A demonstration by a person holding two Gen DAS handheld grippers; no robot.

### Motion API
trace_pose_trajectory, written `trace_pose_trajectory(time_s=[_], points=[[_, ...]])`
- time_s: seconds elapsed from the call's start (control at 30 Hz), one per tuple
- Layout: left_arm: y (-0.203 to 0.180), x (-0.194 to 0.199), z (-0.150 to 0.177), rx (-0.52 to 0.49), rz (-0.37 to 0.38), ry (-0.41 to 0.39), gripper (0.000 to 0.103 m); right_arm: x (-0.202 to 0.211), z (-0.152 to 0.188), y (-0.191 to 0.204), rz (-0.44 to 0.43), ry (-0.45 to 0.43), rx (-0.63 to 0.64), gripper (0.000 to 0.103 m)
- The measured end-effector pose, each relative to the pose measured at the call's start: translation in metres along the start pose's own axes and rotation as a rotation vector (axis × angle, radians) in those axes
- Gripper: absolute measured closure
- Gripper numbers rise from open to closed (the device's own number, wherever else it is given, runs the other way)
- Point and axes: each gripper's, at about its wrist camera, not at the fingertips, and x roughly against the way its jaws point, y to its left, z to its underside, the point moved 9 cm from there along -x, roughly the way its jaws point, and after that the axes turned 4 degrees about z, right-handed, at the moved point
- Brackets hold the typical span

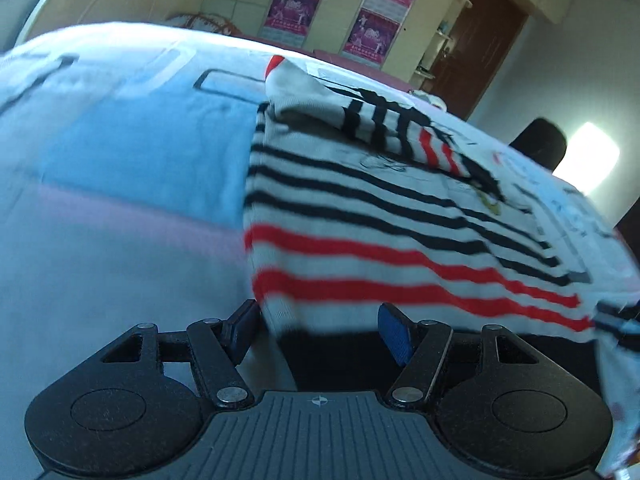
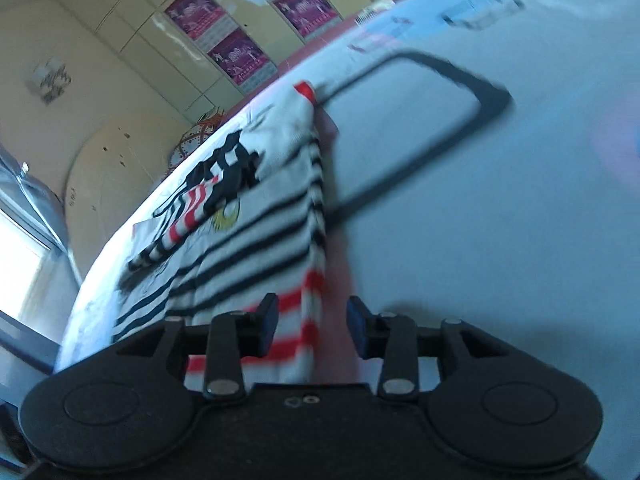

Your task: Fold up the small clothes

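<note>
A small white garment with black and red stripes [image 1: 360, 216] lies on the light blue bed cover, one sleeve folded across its top. It also shows in the right wrist view [image 2: 256, 232]. My left gripper [image 1: 318, 330] is open, its jaws either side of the garment's near left hem corner. My right gripper [image 2: 312, 324] is open, its jaws either side of the garment's near right hem edge. Neither gripper visibly pinches the cloth.
The bed cover [image 1: 120, 152] with printed black-outlined rectangles [image 2: 420, 120] spreads around the garment. Cream wardrobe doors with pink posters [image 1: 296, 8] stand behind the bed. A brown door [image 1: 480, 40] is at the back right. A dark object [image 1: 540, 140] sits beyond the bed.
</note>
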Motion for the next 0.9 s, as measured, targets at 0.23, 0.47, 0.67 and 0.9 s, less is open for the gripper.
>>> trace_pose_trajectory(time_s=[0.23,0.47,0.67,0.9], points=[[-0.004,0.026,0.041,0.202,0.105,-0.022,0.055,0.018,0.053,-0.009,-0.12,0.109,-0.083,0.062],[-0.003,0.006,0.054,0.455,0.346,-0.036,0.056,0.003,0.066,0.009,-0.235,0.182,-0.114,0.063],[-0.004,-0.004,0.052,0.466,0.316,-0.051,0.092,-0.008,0.062,0.016,-0.248,0.198,-0.116,0.082],[0.0,0.018,0.041,0.488,0.368,-0.182,0.099,0.012,0.054,0.023,-0.229,0.135,-0.004,0.097]])
